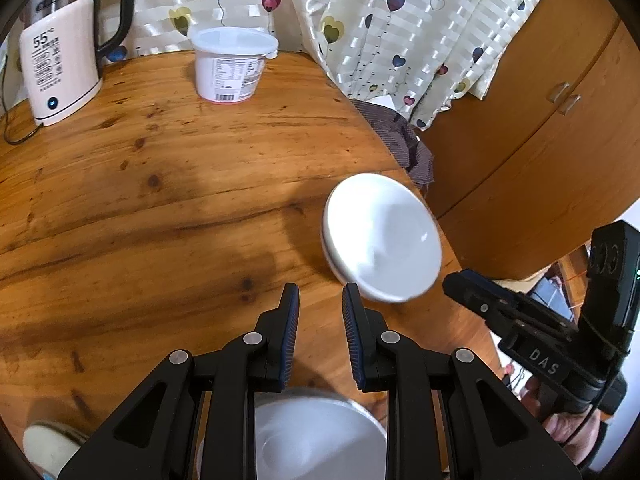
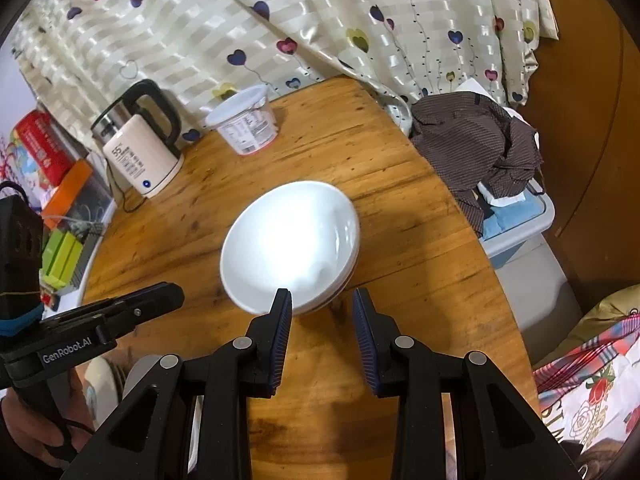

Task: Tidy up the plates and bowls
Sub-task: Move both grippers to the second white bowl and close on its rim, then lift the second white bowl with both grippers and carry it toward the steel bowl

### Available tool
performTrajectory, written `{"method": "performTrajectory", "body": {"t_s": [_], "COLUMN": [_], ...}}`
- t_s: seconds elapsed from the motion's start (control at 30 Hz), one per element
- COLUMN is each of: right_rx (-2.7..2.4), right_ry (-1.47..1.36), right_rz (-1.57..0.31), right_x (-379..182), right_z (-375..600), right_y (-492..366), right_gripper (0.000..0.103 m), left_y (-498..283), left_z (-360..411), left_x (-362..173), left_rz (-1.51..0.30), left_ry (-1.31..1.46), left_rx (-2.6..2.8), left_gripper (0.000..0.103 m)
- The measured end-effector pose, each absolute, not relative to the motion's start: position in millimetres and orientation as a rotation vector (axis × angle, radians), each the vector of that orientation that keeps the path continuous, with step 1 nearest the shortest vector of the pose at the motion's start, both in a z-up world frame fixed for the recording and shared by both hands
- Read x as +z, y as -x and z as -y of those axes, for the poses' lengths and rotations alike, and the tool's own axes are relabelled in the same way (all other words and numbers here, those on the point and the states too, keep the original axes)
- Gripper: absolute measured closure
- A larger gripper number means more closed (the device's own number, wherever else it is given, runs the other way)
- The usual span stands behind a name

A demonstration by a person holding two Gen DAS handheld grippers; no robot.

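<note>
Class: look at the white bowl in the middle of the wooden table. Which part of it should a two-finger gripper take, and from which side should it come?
Grip the white bowl by its thin near rim, one finger inside and one outside. It is probably too wide to span. The right gripper already faces that edge with jaws apart and empty, so come from there.

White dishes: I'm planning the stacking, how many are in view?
3: a bowl mid-table, maybe stacked on another; a wide dish below the left gripper; a cream dish beside it, mostly hidden.
</note>
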State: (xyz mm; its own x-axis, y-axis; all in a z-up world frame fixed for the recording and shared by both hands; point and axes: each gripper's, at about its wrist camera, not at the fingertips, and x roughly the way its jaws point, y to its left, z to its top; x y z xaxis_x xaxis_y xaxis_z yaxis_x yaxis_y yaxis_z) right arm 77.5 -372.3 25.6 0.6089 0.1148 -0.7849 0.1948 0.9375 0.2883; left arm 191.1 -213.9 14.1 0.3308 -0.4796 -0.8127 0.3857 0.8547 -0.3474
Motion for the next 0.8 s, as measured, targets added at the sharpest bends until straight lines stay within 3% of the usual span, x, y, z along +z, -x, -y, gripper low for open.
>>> {"method": "performTrajectory", "body": {"t_s": [0.8], "right_rx": [-0.062], "right_ry": [-0.401], "right_rz": [-0.956], "right_x": [2], "right_z": [391], "right_y": [-109], "right_gripper": [0.074], "left_y": [-228], "left_z": [235], "left_x": [-12], "left_rz": [-1.192], "left_ry": [0.176], "left_rx": [-0.639], "left_gripper": [0.08]}}
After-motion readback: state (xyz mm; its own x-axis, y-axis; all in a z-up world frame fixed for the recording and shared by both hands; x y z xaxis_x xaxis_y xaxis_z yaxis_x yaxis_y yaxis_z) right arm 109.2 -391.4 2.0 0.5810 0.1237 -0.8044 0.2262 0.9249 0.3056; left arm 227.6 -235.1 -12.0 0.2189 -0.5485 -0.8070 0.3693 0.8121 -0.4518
